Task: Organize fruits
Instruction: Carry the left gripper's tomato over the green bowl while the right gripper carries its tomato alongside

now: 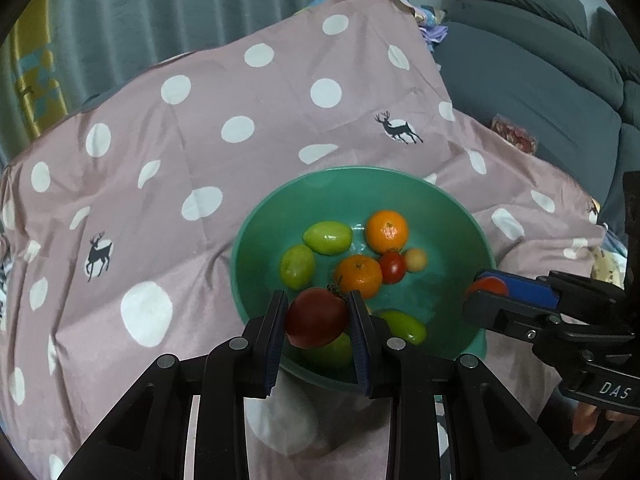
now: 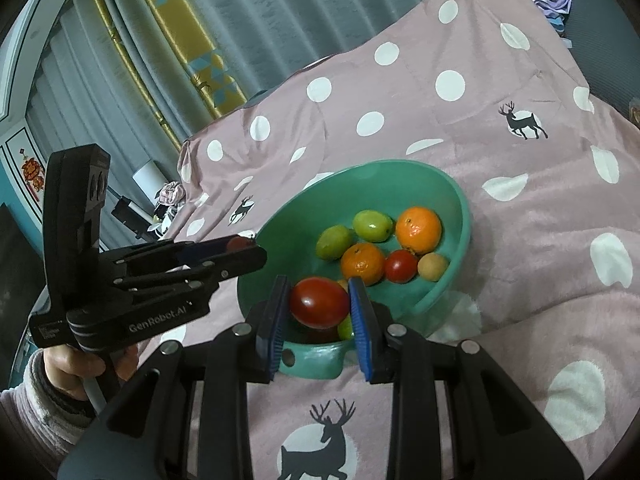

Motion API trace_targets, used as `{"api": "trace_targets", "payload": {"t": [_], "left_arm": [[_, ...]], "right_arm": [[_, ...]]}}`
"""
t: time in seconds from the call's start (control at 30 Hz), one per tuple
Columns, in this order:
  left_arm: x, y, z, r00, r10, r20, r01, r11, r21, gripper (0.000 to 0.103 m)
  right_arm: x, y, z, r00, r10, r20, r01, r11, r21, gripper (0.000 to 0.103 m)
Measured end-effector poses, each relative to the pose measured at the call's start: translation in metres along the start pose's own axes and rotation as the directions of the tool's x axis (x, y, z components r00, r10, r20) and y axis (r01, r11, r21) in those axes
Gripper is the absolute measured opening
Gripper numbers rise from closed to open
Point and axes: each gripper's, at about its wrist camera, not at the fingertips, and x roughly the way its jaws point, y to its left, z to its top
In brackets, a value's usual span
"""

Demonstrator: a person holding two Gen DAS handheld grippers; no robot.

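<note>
Both grippers grasp a red tomato above the green bowl [image 1: 256, 220].
Left gripper [image 1: 318, 318] clenches a tomato [image 1: 316, 322], long axis 8-to-2 o'clock; right gripper [image 2: 320, 306] clenches another tomato [image 2: 319, 302], long axis 10-to-4.

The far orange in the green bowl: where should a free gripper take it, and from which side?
Grip the far orange across its round middle, coming straight down from above. Its top is bare, but the bowl wall curves close behind it and a small red tomato presses at its near side, so set the fingers left and right.
</note>
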Motion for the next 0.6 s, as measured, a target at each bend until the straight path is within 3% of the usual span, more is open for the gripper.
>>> {"api": "trace_targets", "payload": {"t": [0.6], "left_arm": [[0.0108, -0.0021, 0.0018, 1.0, -0.004, -0.022, 0.004, 1.0, 0.012, 0.03]], "right_arm": [[0.0068, 0.0047, 0.0018, 1.0, 0.008, -0.016, -0.008, 1.0, -0.006, 0.031]]}}
